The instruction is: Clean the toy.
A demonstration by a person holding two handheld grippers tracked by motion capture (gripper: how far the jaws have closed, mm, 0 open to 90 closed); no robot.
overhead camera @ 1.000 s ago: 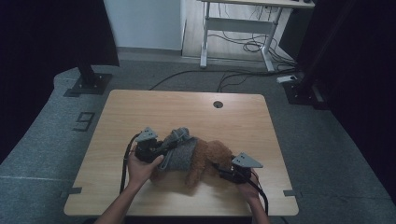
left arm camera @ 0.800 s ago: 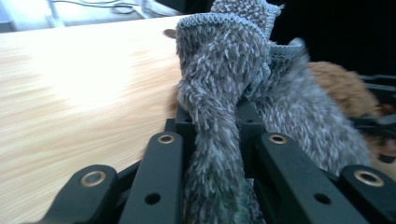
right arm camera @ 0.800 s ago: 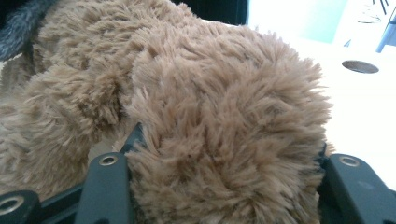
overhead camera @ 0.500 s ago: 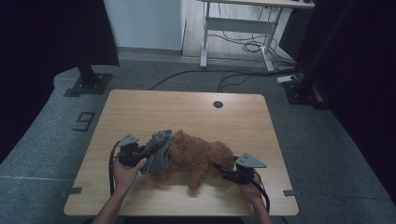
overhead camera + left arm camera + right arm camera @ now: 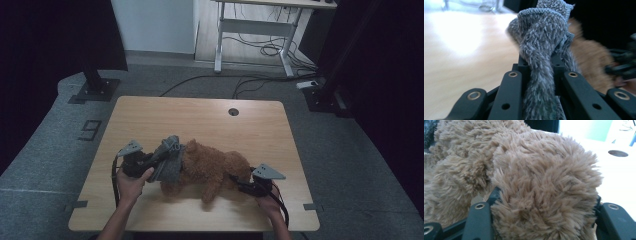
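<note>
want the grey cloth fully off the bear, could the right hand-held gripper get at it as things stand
Probably not yet: the right hand-held gripper is clamped on the teddy bear at its far end, and the bear's body lies between it and the grey cloth, which the left hand-held gripper grips.

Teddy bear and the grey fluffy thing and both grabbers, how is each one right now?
Brown plush teddy bear: lying on its side on the wooden table, gripped at one end.
Grey fuzzy knitted garment: bunched up, pinched between black jaws, at the bear's other end.
Left hand-held gripper: shut on the garment.
Right hand-held gripper: clamped around a furry part of the bear.
</note>
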